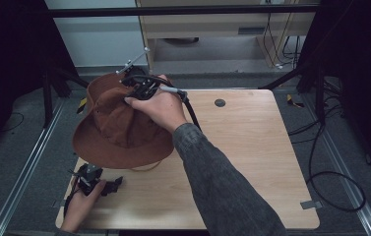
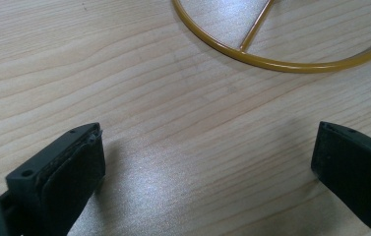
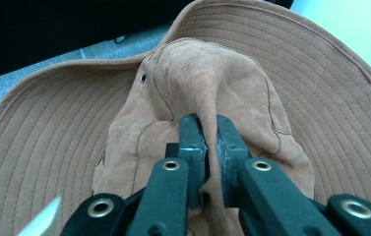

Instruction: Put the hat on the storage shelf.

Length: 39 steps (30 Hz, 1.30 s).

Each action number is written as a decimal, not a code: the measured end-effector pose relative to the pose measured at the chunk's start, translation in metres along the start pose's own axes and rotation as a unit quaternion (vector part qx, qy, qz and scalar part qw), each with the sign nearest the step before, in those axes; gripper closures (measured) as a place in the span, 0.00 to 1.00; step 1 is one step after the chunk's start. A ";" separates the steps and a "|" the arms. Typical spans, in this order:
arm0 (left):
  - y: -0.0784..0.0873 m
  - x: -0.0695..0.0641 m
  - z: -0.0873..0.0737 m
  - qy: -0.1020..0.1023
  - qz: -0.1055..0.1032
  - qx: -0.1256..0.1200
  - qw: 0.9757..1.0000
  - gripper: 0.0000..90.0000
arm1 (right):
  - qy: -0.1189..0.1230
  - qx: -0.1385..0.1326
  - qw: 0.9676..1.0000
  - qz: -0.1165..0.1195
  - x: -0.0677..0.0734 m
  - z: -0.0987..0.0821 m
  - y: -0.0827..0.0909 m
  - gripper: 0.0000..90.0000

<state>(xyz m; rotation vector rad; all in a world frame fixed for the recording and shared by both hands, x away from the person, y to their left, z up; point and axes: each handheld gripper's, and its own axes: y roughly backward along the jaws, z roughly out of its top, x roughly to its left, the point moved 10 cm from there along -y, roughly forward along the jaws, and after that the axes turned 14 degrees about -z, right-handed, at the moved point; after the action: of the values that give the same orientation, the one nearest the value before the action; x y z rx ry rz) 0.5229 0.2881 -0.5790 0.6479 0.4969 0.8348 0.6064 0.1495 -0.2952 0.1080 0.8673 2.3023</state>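
Two grippers are in use. Nearest, the left gripper (image 1: 105, 186) rests low at the table (image 1: 252, 162) edge, jaws spread wide and empty, beside a yellow cord (image 2: 271, 63). Farther off, the right gripper (image 3: 207, 147) pinches a fold of the hat (image 1: 119, 123) crown, holding it tilted over the table's far left. Lift slowly; a thin fold may slip.

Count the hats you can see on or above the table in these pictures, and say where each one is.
1. A brown wide-brimmed hat sits over the table's far left corner, its crown pinched in the right tool. Nothing suggests another hat, though the brim could hide something beneath.
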 end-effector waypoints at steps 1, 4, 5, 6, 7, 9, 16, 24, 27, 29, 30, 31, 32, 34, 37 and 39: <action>0.000 0.000 0.000 0.000 0.000 0.000 1.000 0.00 | -0.001 0.001 1.000 0.000 0.000 0.000 0.000 0.93; 0.000 0.000 0.000 0.000 0.000 0.000 1.000 0.00 | -0.003 0.001 1.000 0.000 -0.001 -0.001 0.001 0.90; 0.000 0.000 0.000 0.000 0.000 0.000 1.000 0.00 | -0.006 0.002 1.000 0.000 -0.001 -0.002 0.001 0.89; 0.000 0.000 0.000 -0.001 0.001 0.001 1.000 0.00 | -0.007 0.003 1.000 0.000 -0.002 -0.003 0.001 0.89; 0.000 0.000 0.000 -0.001 0.001 0.001 1.000 0.00 | -0.007 0.003 1.000 0.000 -0.003 -0.004 0.001 0.88; 0.000 0.000 0.000 0.000 0.001 0.001 1.000 0.00 | -0.009 0.004 1.000 -0.001 -0.004 -0.006 0.002 0.88; 0.000 0.000 0.000 -0.001 0.001 0.001 1.000 0.00 | -0.015 0.003 1.000 0.002 -0.006 -0.008 0.001 0.85; -0.001 0.000 0.001 0.000 0.001 0.000 1.000 0.00 | -0.021 -0.001 1.000 0.003 -0.007 -0.009 0.002 0.71; -0.001 0.000 0.001 -0.001 0.001 0.001 1.000 0.00 | -0.023 -0.001 1.000 0.002 -0.007 -0.009 0.001 0.65; -0.001 0.000 0.001 -0.001 0.000 0.001 1.000 0.00 | -0.024 -0.002 1.000 0.001 -0.006 -0.009 0.001 0.62; -0.001 0.000 0.001 -0.001 0.001 0.001 1.000 0.00 | -0.024 -0.003 1.000 0.000 -0.006 -0.008 0.001 0.61; -0.001 0.000 0.001 -0.001 0.000 0.000 1.000 0.00 | -0.024 -0.002 1.000 -0.002 -0.006 -0.008 0.002 0.59; -0.001 0.000 0.001 -0.001 0.000 0.000 1.000 0.00 | -0.026 -0.004 1.000 -0.004 -0.006 -0.008 0.002 0.57; -0.001 0.000 0.001 -0.001 0.000 0.000 1.000 0.00 | -0.028 -0.008 1.000 -0.006 -0.007 -0.007 0.005 0.52; -0.001 0.001 0.001 -0.003 0.001 0.001 1.000 0.00 | -0.027 -0.018 0.999 -0.011 -0.009 -0.006 0.013 0.44; -0.001 0.000 0.001 -0.002 0.001 0.001 1.000 0.00 | -0.028 -0.024 0.999 -0.014 -0.011 -0.006 0.021 0.38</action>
<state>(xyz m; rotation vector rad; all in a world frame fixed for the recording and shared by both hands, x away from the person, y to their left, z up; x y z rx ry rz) 0.5241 0.2878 -0.5789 0.6510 0.4933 0.8342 0.6015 0.1280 -0.2856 0.1381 0.7799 2.2816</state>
